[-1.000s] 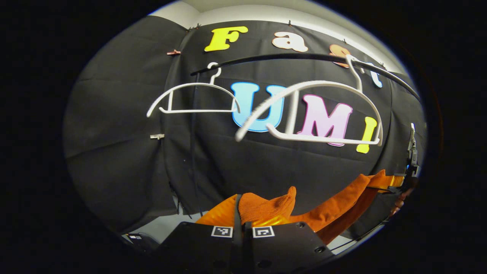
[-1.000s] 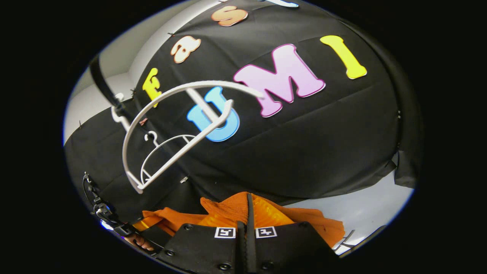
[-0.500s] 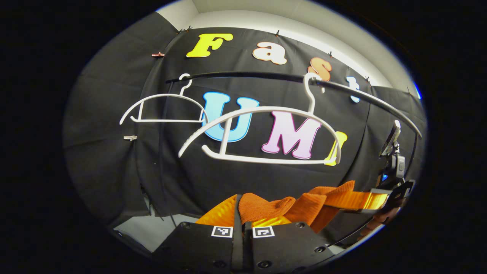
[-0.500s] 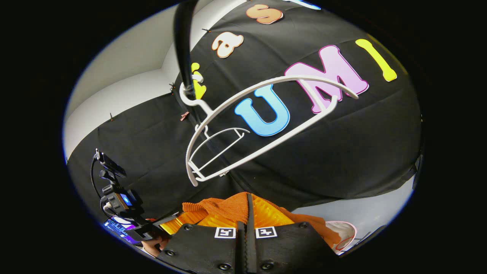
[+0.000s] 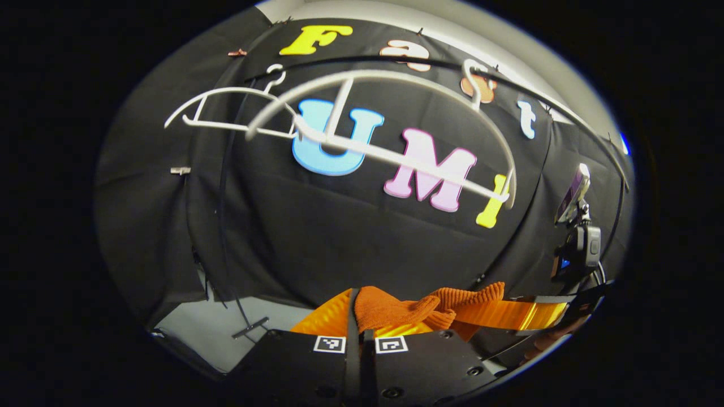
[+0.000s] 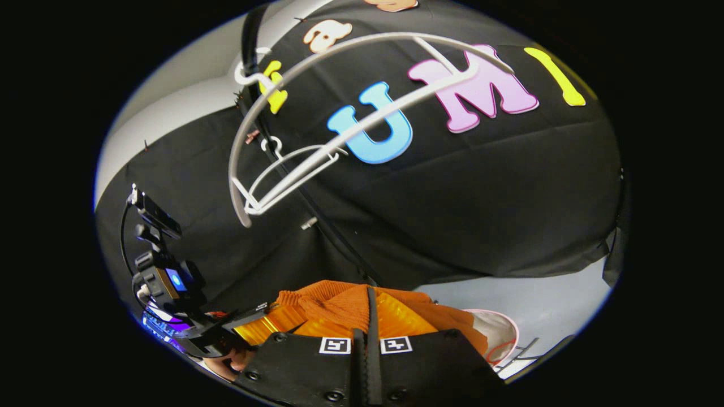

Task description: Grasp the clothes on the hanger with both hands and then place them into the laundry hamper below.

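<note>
An orange knitted garment hangs stretched between both grippers. My left gripper is shut on one bunched end of it at the bottom of the left gripper view. The right gripper grips the other end off to the right, with a hand under it. In the right gripper view, my right gripper is shut on the garment, and the left gripper holds it at lower left. The near white hanger hangs bare and tilted above. A pale round hamper rim shows below right.
A second bare white hanger hangs farther along the black rail. A thin black stand pole runs down to the grey floor. Grey floor lies beyond the hamper.
Both grippers have come down with the garment, so the hangers and rail sit higher in both views. The near hanger has swung and tilted. More of the hamper rim shows.
</note>
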{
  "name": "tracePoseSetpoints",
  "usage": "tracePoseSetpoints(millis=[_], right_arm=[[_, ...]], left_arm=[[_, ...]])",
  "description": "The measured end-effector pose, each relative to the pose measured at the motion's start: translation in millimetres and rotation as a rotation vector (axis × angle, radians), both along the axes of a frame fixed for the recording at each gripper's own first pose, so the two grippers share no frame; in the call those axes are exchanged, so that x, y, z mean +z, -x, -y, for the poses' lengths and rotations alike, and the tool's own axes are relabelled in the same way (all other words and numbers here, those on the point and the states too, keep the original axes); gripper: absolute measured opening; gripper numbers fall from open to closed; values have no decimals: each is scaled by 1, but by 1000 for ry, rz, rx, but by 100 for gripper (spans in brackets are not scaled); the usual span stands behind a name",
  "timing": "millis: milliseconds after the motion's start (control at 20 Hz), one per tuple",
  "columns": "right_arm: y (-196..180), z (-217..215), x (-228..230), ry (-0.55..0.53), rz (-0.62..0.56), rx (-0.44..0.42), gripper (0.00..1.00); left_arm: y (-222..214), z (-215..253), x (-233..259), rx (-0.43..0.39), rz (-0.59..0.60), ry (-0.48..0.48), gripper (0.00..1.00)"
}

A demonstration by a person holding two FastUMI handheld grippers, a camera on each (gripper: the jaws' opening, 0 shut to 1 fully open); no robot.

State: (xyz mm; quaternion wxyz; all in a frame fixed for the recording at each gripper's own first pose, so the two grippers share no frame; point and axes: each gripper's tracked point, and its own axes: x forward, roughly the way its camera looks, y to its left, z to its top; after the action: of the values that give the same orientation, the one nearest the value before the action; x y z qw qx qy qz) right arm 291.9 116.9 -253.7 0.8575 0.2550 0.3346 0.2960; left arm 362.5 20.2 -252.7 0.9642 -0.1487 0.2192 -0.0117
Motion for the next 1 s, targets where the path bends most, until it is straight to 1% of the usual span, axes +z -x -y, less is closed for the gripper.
tracePoseSetpoints(millis=[200, 400, 500, 550, 600, 850, 1000], right_arm=[[6, 3, -73, 92, -99, 16, 5], [16, 18, -144, 242, -181, 56, 4], [18, 22, -171, 312, -209, 74, 5], [23, 26, -184, 346, -223, 82, 4], [26, 28, -195, 375, -236, 89, 5], [31, 36, -248, 514, -284, 145, 5], [41, 40, -263, 569, -307, 177, 5]], left_arm=[[-4, 11, -76, -11, -117, 0, 5], [-2, 16, -148, 6, -239, 5, 5], [1, 17, -182, 21, -298, 15, 5], [3, 16, -194, 29, -327, 18, 2], [6, 14, -204, 38, -354, 17, 5], [26, 1, -254, 79, -510, 10, 5], [35, -2, -272, 92, -575, 4, 5]])
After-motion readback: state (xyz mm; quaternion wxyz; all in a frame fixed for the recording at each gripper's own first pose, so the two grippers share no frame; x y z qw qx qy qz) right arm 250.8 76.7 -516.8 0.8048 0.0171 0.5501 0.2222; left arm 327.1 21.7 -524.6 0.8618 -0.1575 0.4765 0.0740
